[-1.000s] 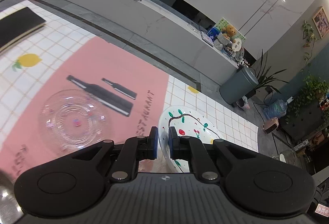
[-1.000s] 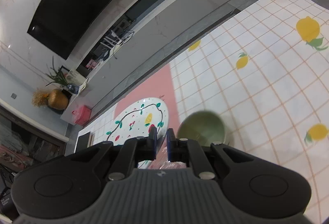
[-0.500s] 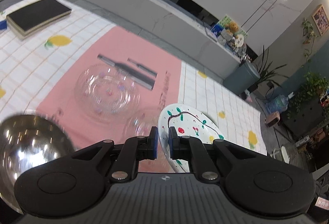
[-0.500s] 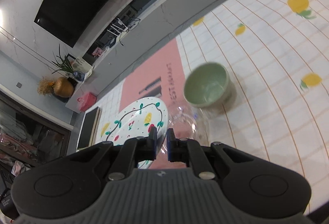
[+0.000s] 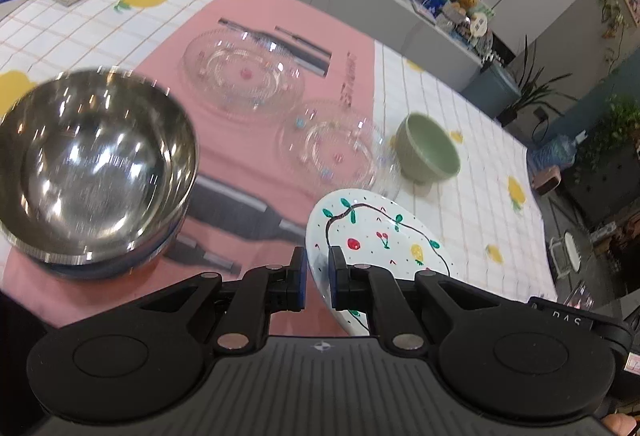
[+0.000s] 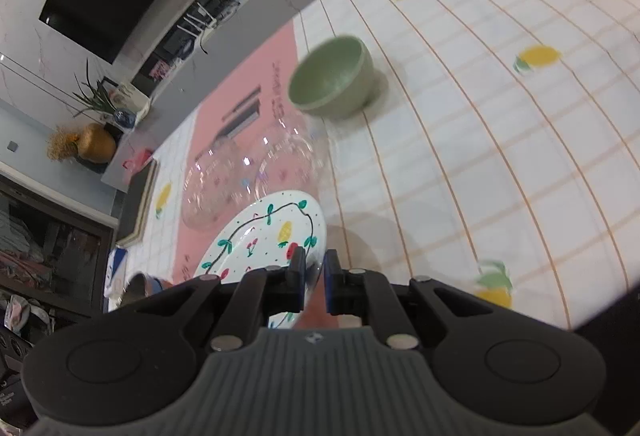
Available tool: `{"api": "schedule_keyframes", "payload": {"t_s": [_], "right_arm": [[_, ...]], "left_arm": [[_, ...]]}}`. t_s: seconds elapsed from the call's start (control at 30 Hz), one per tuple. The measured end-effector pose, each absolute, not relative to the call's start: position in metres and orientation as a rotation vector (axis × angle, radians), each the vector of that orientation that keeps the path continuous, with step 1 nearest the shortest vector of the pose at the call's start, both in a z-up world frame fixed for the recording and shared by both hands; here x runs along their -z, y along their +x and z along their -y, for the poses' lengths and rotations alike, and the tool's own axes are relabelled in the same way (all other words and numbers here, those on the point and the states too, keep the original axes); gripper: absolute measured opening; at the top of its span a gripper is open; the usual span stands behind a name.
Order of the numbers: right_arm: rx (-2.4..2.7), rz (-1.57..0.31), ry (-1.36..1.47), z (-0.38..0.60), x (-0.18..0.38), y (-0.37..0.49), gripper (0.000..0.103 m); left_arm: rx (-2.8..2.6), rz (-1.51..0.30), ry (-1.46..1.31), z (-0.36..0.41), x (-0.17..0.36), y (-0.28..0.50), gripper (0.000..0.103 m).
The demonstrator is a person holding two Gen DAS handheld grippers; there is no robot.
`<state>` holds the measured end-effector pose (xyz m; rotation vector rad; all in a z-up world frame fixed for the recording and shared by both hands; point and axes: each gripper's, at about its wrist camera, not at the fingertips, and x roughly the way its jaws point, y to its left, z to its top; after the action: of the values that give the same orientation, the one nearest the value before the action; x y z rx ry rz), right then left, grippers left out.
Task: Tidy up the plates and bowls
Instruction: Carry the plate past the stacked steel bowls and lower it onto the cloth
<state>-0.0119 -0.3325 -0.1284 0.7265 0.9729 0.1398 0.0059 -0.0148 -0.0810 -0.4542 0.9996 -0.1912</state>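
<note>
Left gripper (image 5: 318, 278): fingers pinched on the near rim of the painted ceramic plate (image 5: 380, 232), which tilts up and away to the right of the fingertips. Right gripper (image 6: 314, 282): fingers drawn close on the edge of a clear glass plate (image 6: 288, 160); it looks gripped, though the transparent rim between the pads is hard to trace.

Key relation: both held plates hang above the table, the painted plate just left of the right gripper's fingers and overlapping the clear one. A second clear glass plate (image 5: 242, 76) lies flat on the pink mat (image 5: 256, 204), ahead and left of the left gripper, which is the nearer one to it. I judge it the likely stacking spot.

Count: plates, three (one painted, two clear). Bowls, two: steel bowl (image 5: 92, 164) at near left and green ceramic bowl (image 5: 428, 154) standing on the lemon-print tablecloth (image 5: 472, 204), just right of the held clear plate.
</note>
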Motion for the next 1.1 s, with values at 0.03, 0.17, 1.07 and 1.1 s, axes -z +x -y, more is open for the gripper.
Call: {"api": "schedule_keyframes", "payload": {"t_s": [0.03,0.17,1.07,1.1], "right_arm": [[-0.139,-0.982,0.722,0.332,0.131,-0.014,0.007],[-0.132,-1.009,0.688,0.324,0.141,-0.018,0.007],[-0.105,-1.076,0.535,0.298,0.172,-0.011,0.009],[-0.104,-1.077,0.533,0.298,0.172,-0.011,0.009]], "left_arm": [[0.189,-1.009,-0.453,0.014,0.084,0.004,0.011],[0.175,-1.042,-0.444,0.013,0.097,-0.002,0.012],[0.121,-1.083,-0.303,0.019,0.129,0.000,0.013],[0.121,-1.083,-0.293,0.020,0.129,0.000,0.014]]}}
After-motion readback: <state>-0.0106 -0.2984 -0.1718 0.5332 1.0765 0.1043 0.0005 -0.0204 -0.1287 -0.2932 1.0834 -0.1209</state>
